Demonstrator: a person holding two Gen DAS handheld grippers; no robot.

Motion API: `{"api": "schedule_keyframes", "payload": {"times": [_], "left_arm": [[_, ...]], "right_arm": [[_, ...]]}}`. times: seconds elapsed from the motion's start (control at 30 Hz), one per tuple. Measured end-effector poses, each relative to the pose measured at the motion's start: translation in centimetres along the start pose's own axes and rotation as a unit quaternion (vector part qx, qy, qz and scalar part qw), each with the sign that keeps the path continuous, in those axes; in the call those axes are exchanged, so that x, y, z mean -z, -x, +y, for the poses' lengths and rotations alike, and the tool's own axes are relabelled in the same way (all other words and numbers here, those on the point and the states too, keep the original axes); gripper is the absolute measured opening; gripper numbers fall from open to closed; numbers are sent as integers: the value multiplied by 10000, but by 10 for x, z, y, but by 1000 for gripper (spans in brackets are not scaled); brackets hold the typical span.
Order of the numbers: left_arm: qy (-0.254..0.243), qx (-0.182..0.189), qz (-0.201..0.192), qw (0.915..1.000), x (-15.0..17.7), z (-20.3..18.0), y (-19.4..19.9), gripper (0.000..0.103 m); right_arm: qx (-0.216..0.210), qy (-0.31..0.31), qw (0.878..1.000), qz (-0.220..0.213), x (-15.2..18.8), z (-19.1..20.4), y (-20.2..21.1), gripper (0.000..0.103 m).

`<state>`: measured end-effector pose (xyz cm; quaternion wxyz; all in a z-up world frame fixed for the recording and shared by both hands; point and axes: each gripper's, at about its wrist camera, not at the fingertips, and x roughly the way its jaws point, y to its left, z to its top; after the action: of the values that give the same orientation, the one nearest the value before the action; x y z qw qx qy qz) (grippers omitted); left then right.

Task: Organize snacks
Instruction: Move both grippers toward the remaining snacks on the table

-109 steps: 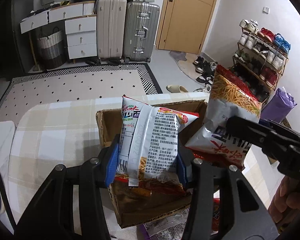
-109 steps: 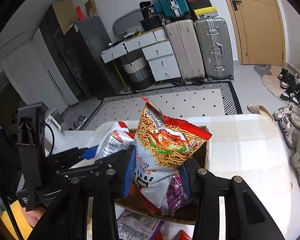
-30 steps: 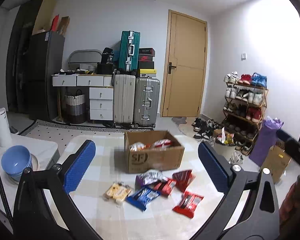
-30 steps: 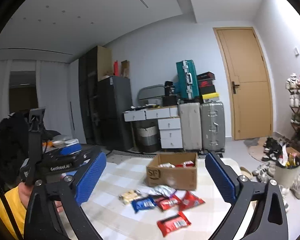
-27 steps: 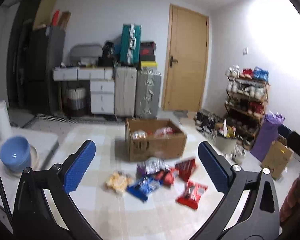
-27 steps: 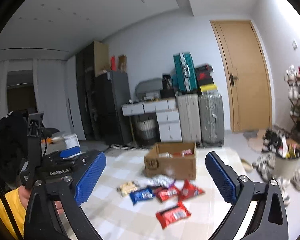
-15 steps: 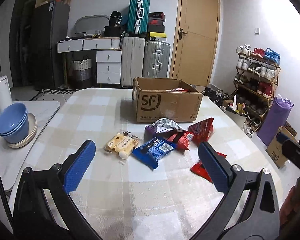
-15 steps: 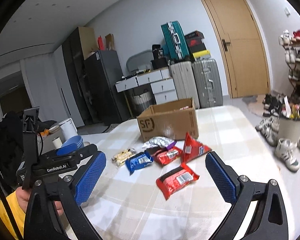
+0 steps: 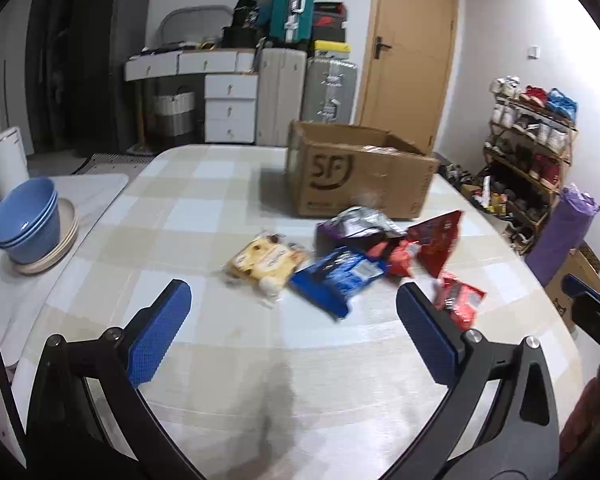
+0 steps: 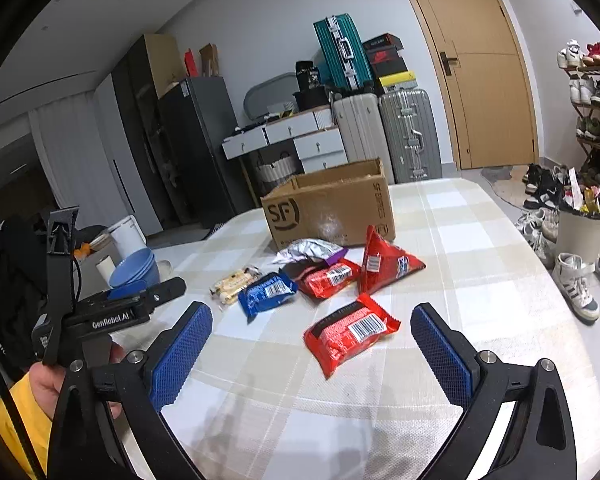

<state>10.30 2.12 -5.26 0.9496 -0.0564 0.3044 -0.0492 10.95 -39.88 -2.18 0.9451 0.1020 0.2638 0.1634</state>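
Both my grippers hang above the checked table (image 10: 460, 240), each with fingers spread wide and nothing between the blue pads.

Left gripper (image 9: 292, 324): ahead of the gap, a yellow packet (image 9: 266, 260) lies just beyond my left finger's line. The blue packet (image 9: 336, 274) lies beside it, toward my right finger. Farther out are a silver-and-purple bag (image 9: 356, 224), a small red packet (image 9: 396, 256) and a red bag (image 9: 438, 242) tilted up on one edge. A flat red packet (image 9: 458, 298) lies just off my right fingertip. The SF cardboard box (image 9: 360, 176) stands open-topped beyond the whole cluster; its contents are hidden from this angle.

Right gripper (image 10: 312, 332): the flat red packet (image 10: 350, 332) sits between my fingers, just ahead, untouched. The blue packet (image 10: 268, 290) lies past my left finger. The red bag (image 10: 384, 264) stands farther out, the box (image 10: 328, 208) behind it.

To my left in this view, a hand (image 10: 48, 384) with a yellow sleeve holds the left gripper (image 10: 140, 300). Blue bowls (image 10: 134, 270) sit beyond it.
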Motion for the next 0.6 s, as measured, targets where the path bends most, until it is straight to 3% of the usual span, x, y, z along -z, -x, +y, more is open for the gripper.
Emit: {"api": "schedule_keyframes", "payload": {"times": [0.33,0.6], "left_arm": [[141,-213,334,9991,-14,32,-53,103],[49,156,625,9979,-11,21,-80,103]], "right_arm": [[55,-204,9988,439,9,-14,-35,101],[37,-523,9938,982,6,-30,-70,101]]}}
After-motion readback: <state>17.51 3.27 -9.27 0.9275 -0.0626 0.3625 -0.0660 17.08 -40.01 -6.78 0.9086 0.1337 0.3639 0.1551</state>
